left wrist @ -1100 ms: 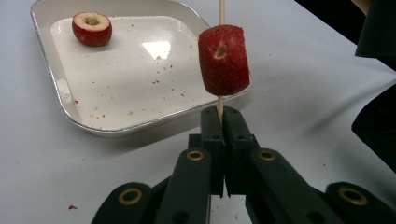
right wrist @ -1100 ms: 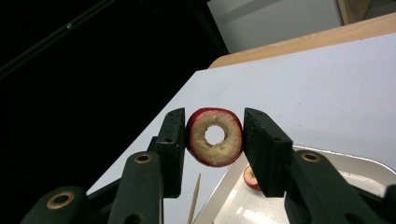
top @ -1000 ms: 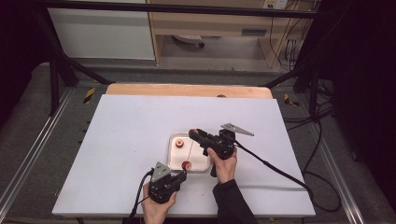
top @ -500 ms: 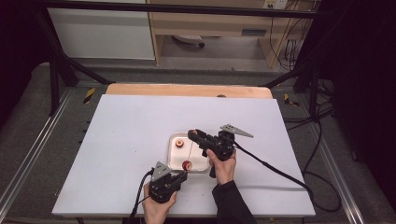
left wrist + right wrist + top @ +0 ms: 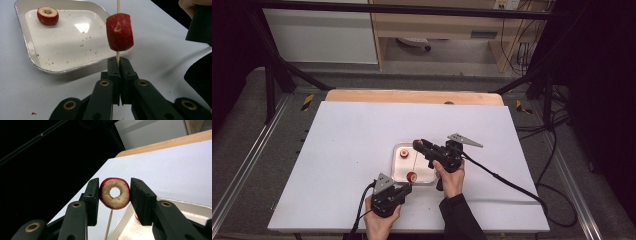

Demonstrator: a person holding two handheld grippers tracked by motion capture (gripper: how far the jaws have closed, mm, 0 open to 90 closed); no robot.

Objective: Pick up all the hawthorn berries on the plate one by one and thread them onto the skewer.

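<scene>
A thin wooden skewer (image 5: 118,6) stands upright from the left gripper (image 5: 119,65), whose black jaws are clamped together on its lower end; just above those jaws a red-skinned, cored fruit piece (image 5: 119,32) is already threaded on it. The right gripper (image 5: 114,195) has its jaws closed on a second red-skinned ring of fruit (image 5: 115,193), its pale cut face and centre hole showing between them, with the skewer visible just below. A third red fruit piece (image 5: 47,15) lies in the shallow silver foil tray (image 5: 30,53) beyond the left jaws, on the white table (image 5: 352,135). By my judgement, one piece is skewered, the second awaits threading, and the third remains.
</scene>
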